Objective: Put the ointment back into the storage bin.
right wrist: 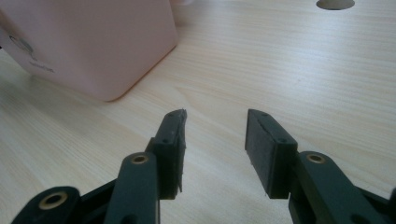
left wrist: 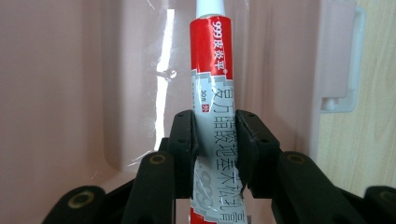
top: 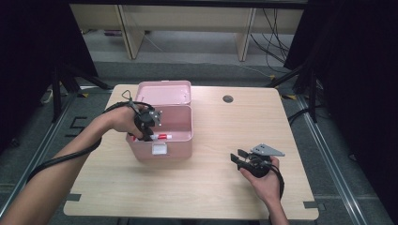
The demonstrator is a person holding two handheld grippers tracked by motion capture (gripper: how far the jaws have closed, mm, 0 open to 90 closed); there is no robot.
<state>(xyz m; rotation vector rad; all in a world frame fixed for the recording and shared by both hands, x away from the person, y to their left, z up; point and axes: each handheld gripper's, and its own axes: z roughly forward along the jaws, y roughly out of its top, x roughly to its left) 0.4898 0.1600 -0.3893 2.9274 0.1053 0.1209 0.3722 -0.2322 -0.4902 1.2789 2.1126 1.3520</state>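
A pink box (top: 180,147) stands open on the wooden table (top: 211,187), its lid (top: 164,92) tipped back. My left gripper (top: 143,133) reaches into the box and is shut on a red, white and silver ointment tube (left wrist: 212,79). In the left gripper view the pads (left wrist: 187,135) pinch the tube's silver lower half, and its white cap end points away over the box's pink floor (left wrist: 56,93). The tube (top: 162,136) lies across the inside of the box in the high view. My right gripper (top: 237,158) rests low over the table to the right, open, nothing between its fingers (right wrist: 170,140).
A round cable hole (top: 228,99) sits in the table's far side. The pink box's corner (right wrist: 107,60) is ahead and left of the right gripper. A white latch (top: 159,149) is on the box's front. Dark stands flank the table.
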